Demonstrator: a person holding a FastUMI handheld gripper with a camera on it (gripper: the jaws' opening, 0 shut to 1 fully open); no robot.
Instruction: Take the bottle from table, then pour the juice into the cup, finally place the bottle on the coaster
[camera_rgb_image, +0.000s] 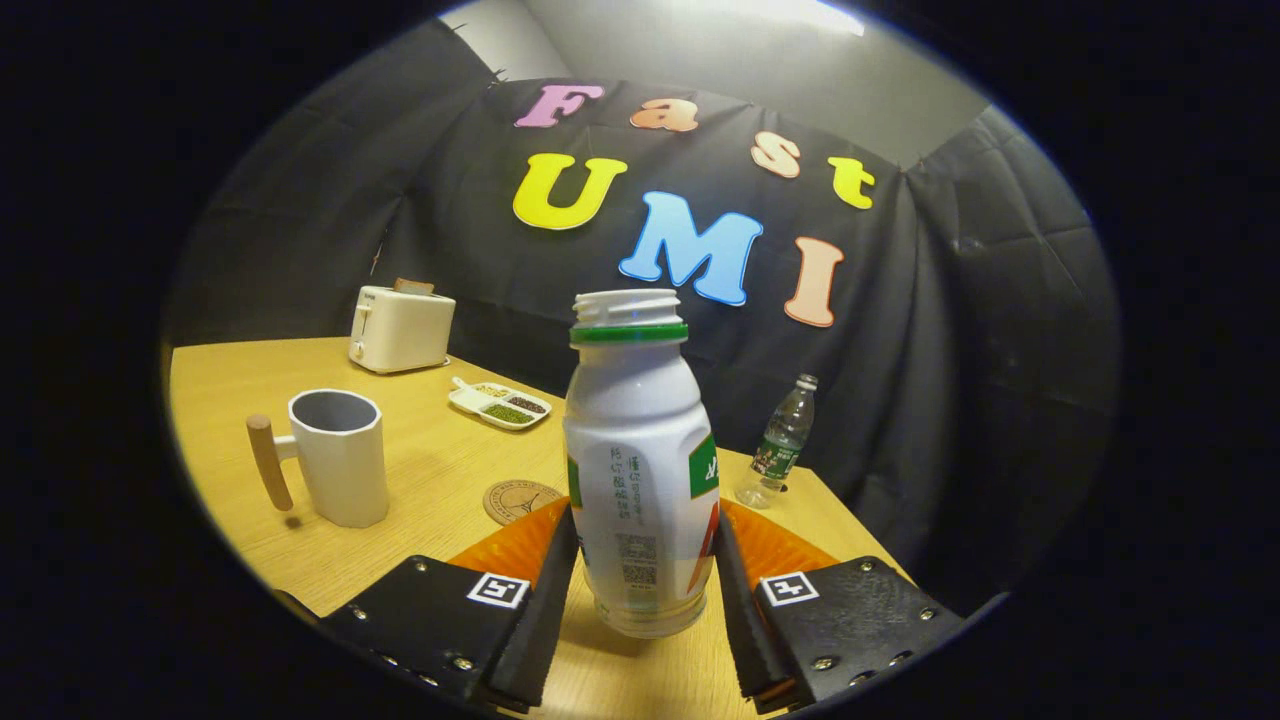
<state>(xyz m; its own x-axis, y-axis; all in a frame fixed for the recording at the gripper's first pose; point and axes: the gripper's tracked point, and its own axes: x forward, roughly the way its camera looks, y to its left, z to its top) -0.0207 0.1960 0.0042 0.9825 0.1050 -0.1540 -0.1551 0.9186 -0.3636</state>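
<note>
The white bottle (640, 470) stands upright on the tabletop (430, 470), right between the two fingers of the claw (646, 570). The bottle has no cap on, and a green ring goes around its neck. One finger is at each side of the bottle, very close to it. The right finger looks like it touches the bottle's side. On the left side I cannot tell if the finger touches or if a thin gap is left. So I cannot tell if the claw grips the bottle.

The round brown coaster (520, 500) lies flat on the tabletop, just past the left finger and partly hidden by it. Left of the coaster stands the white cup (340, 455) with a wooden handle. Its mouth faces up.

Farther back sits a white toaster (400, 327) with a slice of bread poking out. Between the toaster and the bottle is a small white dish (500, 403) with bits of food in it. A clear water bottle (780, 445) stands beyond the right finger, near the tabletop's edge.
</note>
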